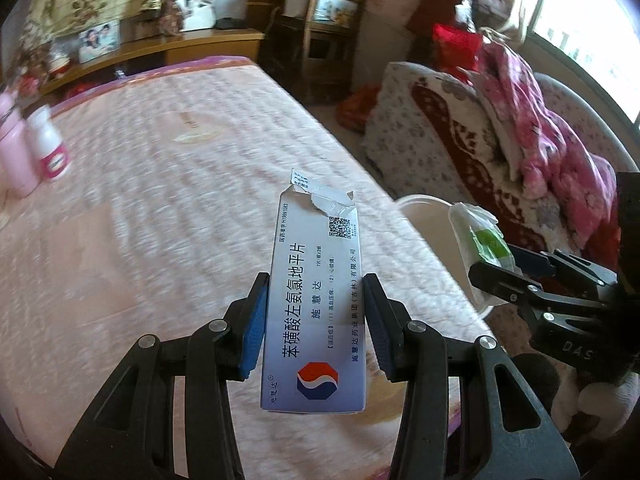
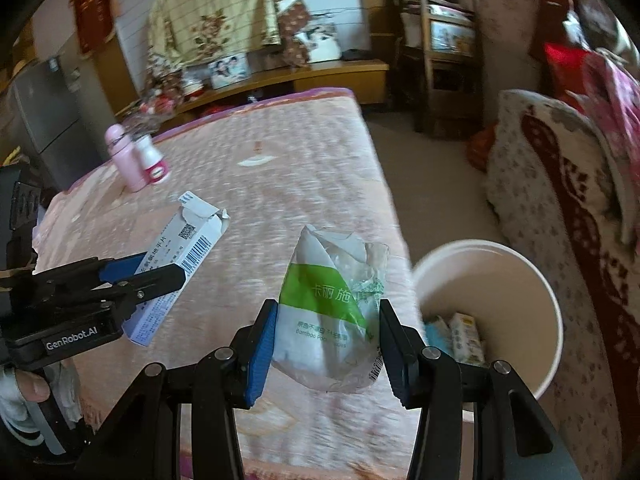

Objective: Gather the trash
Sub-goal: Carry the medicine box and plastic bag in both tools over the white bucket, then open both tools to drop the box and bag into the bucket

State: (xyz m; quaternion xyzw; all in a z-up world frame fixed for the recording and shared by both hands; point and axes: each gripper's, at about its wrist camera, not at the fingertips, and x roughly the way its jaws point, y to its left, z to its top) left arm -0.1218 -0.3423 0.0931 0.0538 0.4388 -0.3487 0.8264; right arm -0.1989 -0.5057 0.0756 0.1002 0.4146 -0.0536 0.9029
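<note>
Left claw [image 1: 316, 316] we find clenched on a torn-open medicine box [image 1: 316, 300], held above the pink-quilted surface [image 1: 160, 220]. Right claw [image 2: 328, 340] grips a crumpled green-and-white tissue packet [image 2: 332, 312] near the surface's edge. Beside that edge stands a white bin [image 2: 532, 288] with packets inside. Far back on the surface: a pink bottle [image 2: 122, 158] touching a white bottle [image 2: 152, 160].

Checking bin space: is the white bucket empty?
Not empty: the white bucket holds a few small packets at the bottom, with room above them.
</note>
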